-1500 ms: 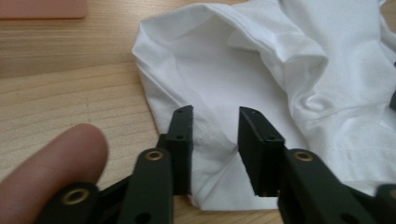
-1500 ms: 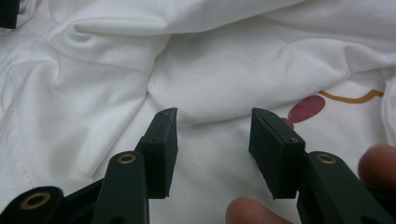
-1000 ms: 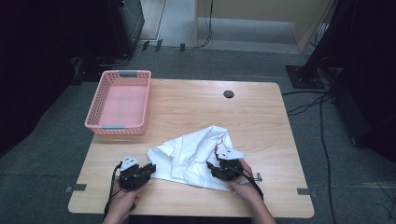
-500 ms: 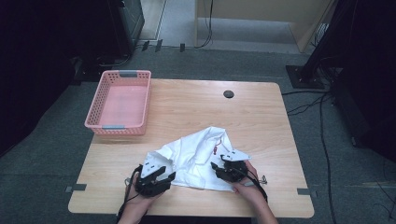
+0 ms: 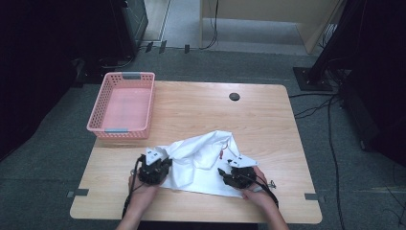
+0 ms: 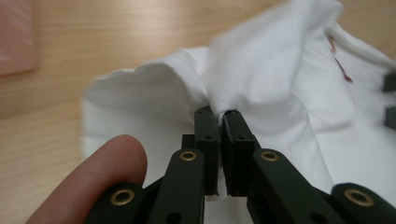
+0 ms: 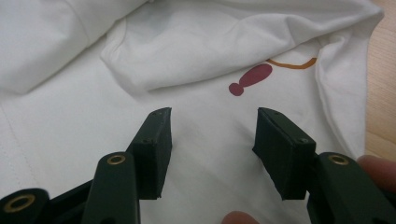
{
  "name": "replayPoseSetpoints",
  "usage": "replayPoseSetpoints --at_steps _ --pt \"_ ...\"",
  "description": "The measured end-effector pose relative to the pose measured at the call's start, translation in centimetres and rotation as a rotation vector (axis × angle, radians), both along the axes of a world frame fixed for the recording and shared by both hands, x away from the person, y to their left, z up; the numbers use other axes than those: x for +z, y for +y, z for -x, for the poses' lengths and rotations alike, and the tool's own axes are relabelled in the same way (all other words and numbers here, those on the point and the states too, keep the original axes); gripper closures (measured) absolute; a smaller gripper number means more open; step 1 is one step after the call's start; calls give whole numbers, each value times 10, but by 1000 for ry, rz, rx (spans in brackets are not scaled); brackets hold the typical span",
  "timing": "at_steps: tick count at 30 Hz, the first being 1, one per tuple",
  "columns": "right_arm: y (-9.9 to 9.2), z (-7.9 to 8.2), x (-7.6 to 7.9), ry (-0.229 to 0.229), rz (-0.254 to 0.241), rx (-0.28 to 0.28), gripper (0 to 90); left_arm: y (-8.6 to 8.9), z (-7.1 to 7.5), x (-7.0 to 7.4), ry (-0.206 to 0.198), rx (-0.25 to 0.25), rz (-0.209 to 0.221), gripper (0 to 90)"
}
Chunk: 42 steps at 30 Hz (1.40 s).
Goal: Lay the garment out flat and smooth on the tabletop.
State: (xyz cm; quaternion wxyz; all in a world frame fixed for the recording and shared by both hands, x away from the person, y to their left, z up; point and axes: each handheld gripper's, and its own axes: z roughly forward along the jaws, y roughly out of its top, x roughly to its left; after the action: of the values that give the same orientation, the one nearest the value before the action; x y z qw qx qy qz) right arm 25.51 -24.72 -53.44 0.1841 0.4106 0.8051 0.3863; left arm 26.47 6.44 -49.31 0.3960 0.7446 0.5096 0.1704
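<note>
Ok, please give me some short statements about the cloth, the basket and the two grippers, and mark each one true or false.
1. The left gripper is shut on a fold of the white cloth. True.
2. The right gripper is shut on the cloth. False: its jaws stand open over the cloth.
3. The pink basket holds the cloth. False: the cloth lies on the wooden table and the basket looks empty.
4. The cloth has a dark red mark printed on it. True.
5. The basket stands at the table's far left. True.
</note>
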Motion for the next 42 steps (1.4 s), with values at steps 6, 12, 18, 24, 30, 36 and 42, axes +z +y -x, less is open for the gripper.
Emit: replayPoseSetpoints --at_steps 6,12,18,24,30,36,42 --pt "-15 2 0 -2 0 61 474 28 -27 15 -5 51 48 868" --pt "-13 5 5 -4 48 83 544 35 -40 17 -4 41 70 863" --pt "27 4 22 -54 31 173 599 36 -46 12 23 49 98 861" --pt "57 -9 8 -20 106 220 731 39 -45 12 31 43 96 862" --pt "42 -11 13 7 62 186 900 48 -47 6 45 56 71 865" --pt "5 -15 33 -22 -117 86 900 55 -51 -1 53 84 35 866" --pt "-12 -16 30 -32 -127 -20 900 61 -49 -2 50 140 37 561"
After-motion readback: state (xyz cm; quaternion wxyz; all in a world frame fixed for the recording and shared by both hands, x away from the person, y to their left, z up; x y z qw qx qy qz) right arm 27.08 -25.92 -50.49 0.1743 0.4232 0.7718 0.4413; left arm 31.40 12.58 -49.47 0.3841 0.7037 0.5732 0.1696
